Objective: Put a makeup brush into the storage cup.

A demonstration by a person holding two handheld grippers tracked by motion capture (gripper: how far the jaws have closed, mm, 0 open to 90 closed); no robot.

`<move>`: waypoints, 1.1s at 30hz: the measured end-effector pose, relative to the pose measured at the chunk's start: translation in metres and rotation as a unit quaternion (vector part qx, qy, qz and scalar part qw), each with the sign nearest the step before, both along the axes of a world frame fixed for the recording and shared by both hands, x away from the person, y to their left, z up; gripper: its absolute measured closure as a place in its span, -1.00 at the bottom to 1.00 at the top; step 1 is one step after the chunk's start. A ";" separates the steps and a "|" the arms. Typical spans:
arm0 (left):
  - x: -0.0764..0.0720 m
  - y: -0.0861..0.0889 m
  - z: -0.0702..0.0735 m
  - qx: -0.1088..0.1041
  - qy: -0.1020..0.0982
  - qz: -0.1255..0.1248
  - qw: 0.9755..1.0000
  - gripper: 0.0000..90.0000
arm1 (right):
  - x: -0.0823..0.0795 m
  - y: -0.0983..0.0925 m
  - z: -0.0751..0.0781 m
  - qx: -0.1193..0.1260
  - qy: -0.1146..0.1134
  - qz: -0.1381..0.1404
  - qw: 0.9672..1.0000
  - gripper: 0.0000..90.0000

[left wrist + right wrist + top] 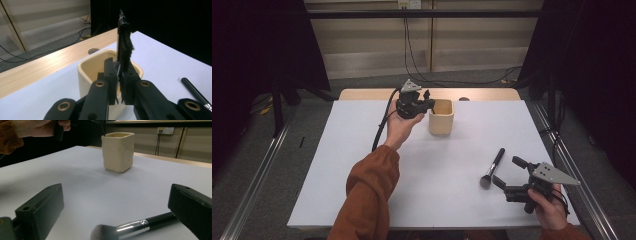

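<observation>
My left claw (pixel 119 82), pinching a thin black brush (pixel 124 47), holds it above the cream cup (pixel 441 117); next, lower and release. My right claw (pixel 117 220), spread, flanks the makeup brush (pixel 135 227) lying on the table (pixel 362 200)

1. Cream cup (pixel 117 151): looks like ceramic, matt, walls slightly dented and uneven.
2. Makeup brush (pixel 135 226): soft grey bristles, shiny metal ferrule, glossy black handle.
3. Thin black brush (pixel 124 47) clamped between the left gripper (pixel 119 85) jaws: ragged, dull bristles, partly glossy stem.
4. Gripper jaws: matt black plastic, brass-coloured rivets; same matt plastic on the right gripper (pixel 112 205).
5. Table (pixel 362 165): smooth matt white sheet, pale wood grain along the far edge.
6. Sleeve (pixel 369 195): rust-orange cloth.
</observation>
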State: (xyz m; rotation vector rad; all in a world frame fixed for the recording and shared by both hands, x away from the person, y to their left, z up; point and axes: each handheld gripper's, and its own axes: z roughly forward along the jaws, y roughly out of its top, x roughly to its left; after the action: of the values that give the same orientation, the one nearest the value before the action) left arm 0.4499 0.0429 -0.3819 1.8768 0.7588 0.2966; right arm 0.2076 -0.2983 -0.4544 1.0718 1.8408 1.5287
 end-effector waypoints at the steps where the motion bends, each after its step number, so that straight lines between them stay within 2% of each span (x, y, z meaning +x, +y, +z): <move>1: 0.000 0.000 -0.002 0.000 0.000 0.000 1.000 0.90 | 0.000 0.000 0.000 0.000 0.001 0.000 1.000 -1.00; 6: 0.002 0.001 -0.006 0.000 0.005 0.009 1.000 0.90 | 0.000 0.000 0.000 -0.001 -0.004 0.001 1.000 -1.00; 13: 0.002 0.000 -0.009 0.003 0.012 0.009 1.000 0.89 | 0.000 0.001 0.000 -0.001 -0.001 0.002 1.000 -1.00; 15: 0.003 -0.001 -0.010 0.013 0.013 0.013 1.000 0.88 | 0.000 0.000 0.000 -0.003 -0.001 0.003 1.000 -1.00; 19: 0.003 -0.001 -0.013 0.008 0.020 0.020 1.000 0.85 | 0.000 0.000 0.000 -0.003 0.000 0.003 1.000 -1.00; 26: 0.000 0.005 -0.017 0.023 0.005 0.040 0.999 0.42 | 0.000 0.000 -0.001 -0.003 0.002 0.002 1.000 -1.00; 33: -0.004 0.016 -0.016 0.008 0.004 0.047 0.999 -0.06 | 0.000 0.001 -0.001 -0.004 0.004 0.002 1.000 -1.00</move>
State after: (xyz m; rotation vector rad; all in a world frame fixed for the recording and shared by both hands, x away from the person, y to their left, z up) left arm 0.4455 0.0587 -0.3978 1.8624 0.8531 0.3552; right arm 0.2080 -0.2975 -0.4557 1.0717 1.8535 1.5205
